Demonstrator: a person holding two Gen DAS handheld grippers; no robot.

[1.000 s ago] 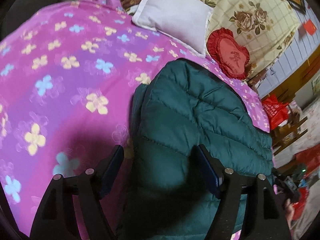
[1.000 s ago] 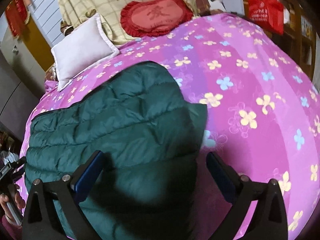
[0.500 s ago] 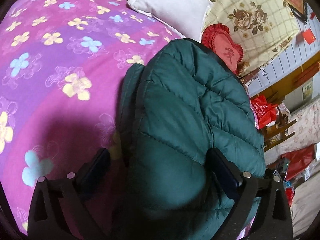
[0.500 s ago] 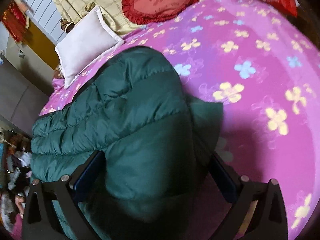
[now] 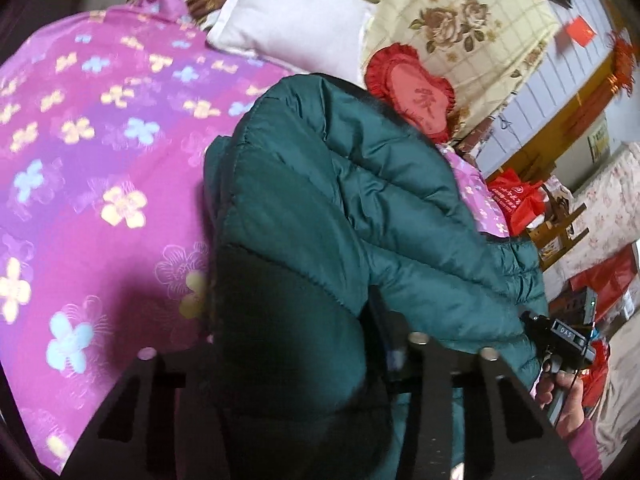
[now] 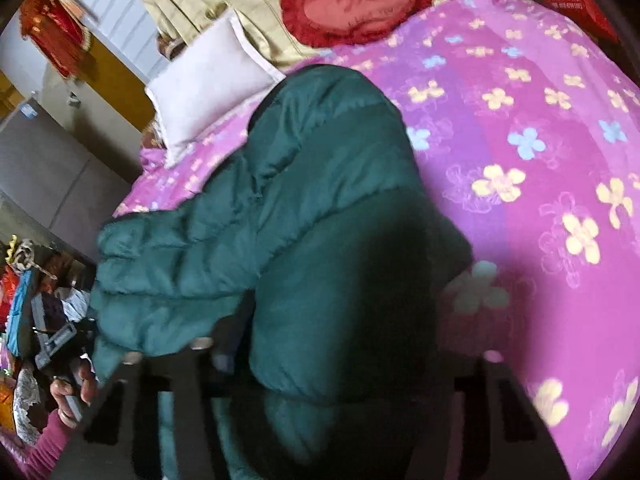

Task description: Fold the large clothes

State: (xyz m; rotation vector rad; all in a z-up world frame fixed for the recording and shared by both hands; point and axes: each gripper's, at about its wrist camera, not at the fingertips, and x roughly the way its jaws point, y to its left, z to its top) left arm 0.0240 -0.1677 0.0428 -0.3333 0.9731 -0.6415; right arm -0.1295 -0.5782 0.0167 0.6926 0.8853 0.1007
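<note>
A dark green quilted down jacket (image 5: 340, 200) lies folded on a pink flowered bedspread (image 5: 80, 160). My left gripper (image 5: 296, 344) has one finger on each side of the jacket's near end, and the padded bulk fills the gap between them. In the right wrist view the same jacket (image 6: 304, 208) bulges up between the fingers of my right gripper (image 6: 340, 352), which is closed in on its near edge. The fingertips of both grippers are hidden by the fabric. The other hand and its gripper (image 5: 568, 340) show at the lower right edge of the left view.
A white pillow (image 5: 296, 20) and a red heart-shaped cushion (image 5: 416, 92) lie at the head of the bed against a floral headboard cloth (image 5: 460, 20). Red bags and wooden furniture (image 5: 520, 200) stand beside the bed. A grey cabinet (image 6: 48, 168) stands on the other side.
Both grippers moved forward over the jacket's near end and closed in on it. The jacket's near part now bunches up between the fingers and lifts.
</note>
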